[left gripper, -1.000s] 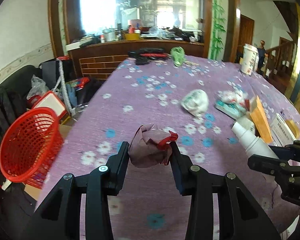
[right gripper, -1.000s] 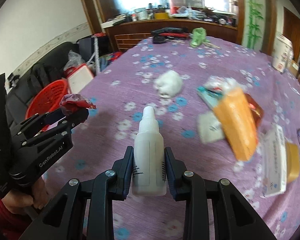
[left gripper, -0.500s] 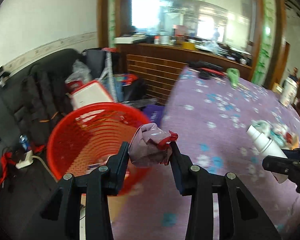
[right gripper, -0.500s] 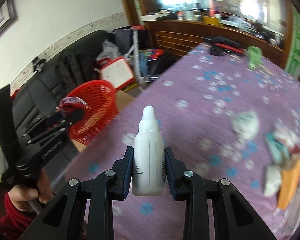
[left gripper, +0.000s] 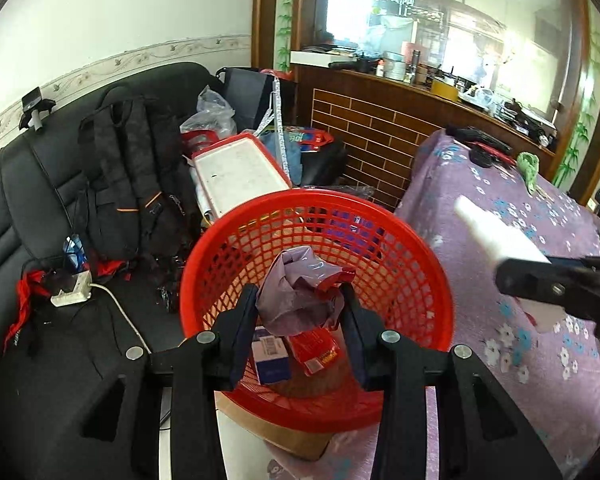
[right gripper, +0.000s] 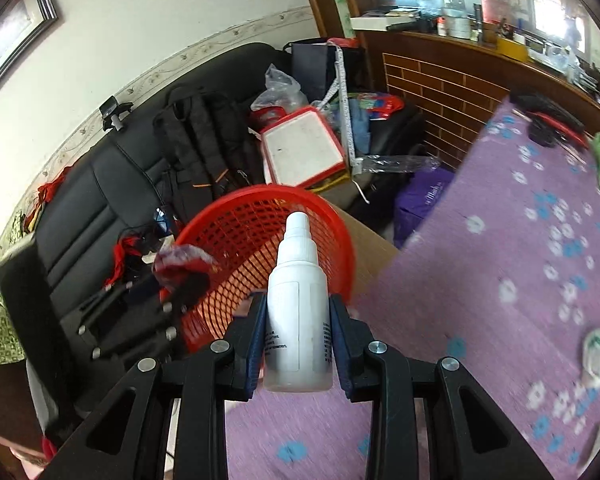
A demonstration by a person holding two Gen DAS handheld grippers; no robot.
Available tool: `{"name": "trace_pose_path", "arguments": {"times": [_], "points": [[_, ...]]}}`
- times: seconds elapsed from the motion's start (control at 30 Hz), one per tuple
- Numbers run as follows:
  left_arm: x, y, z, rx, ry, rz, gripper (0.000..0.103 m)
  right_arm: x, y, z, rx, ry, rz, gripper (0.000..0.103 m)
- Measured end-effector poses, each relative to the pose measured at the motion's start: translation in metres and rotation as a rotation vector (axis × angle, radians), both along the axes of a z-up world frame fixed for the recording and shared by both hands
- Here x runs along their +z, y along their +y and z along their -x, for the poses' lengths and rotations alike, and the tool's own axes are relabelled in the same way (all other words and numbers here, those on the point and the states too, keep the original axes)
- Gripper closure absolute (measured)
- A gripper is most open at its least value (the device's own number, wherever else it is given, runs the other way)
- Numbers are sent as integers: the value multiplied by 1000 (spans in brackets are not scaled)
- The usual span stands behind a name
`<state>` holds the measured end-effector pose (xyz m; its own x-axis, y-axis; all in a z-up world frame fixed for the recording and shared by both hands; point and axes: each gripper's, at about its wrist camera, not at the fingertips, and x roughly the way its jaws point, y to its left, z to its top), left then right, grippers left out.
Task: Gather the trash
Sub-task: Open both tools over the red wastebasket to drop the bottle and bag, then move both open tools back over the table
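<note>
Both grippers have swung off the purple tablecloth (left gripper: 540,344) toward the red basket (left gripper: 416,240), which a second ago sat at the left-wrist frame's far left and now fills its centre. Left gripper (left gripper: 300,312) is clamped on the crumpled wrapper (left gripper: 296,296), hanging over the basket opening, above a blue box (left gripper: 272,360) and red packet (left gripper: 316,350) already inside. Right gripper (right gripper: 298,328) is clamped on the white bottle (right gripper: 298,300), nozzle over the near rim at frame centre, body over the cloth. Wrapper looks ready to drop; bottle needs more travel.
</note>
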<state>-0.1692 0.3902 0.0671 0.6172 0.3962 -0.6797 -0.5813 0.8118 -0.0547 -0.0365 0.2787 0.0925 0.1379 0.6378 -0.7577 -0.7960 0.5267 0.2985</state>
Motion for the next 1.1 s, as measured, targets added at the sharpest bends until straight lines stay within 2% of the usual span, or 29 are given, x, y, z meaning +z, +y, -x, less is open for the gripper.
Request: {"name": "trace_pose_path", "arguments": {"times": [0.03, 0.07, 0.1, 0.13, 0.17, 0.3, 0.5, 0.8, 0.97, 1.1], "points": [[0, 1, 0, -2, -6, -1, 63, -1, 7, -2, 0, 3, -2, 70], [0, 2, -1, -3, -7, -1, 58, -2, 11, -4, -6, 3, -3, 70], [0, 4, -2, -1, -7, 2, 52, -4, 15, -7, -14, 3, -5, 66], [0, 5, -2, 3, -11, 8, 40, -5, 16, -10, -18, 5, -9, 64], [0, 6, -1, 6, -20, 12, 37, -6, 14, -11, -25, 7, -14, 64], [1, 1, 2, 7, -31, 7, 36, -1, -10, -14, -56, 18, -47, 64], [10, -33, 3, -46, -65, -19, 35, 9, -77, 0, -117, -62, -61, 62], [8, -128, -27, -260, -42, -40, 32, -10, -212, 16, -300, -101, 2, 58], [1, -190, -46, -397, -6, -38, 32, -22, -291, 22, -421, -65, -8, 58], [-3, -237, -58, -508, 27, -31, 32, -26, -355, 29, -537, -70, -18, 58]]}}
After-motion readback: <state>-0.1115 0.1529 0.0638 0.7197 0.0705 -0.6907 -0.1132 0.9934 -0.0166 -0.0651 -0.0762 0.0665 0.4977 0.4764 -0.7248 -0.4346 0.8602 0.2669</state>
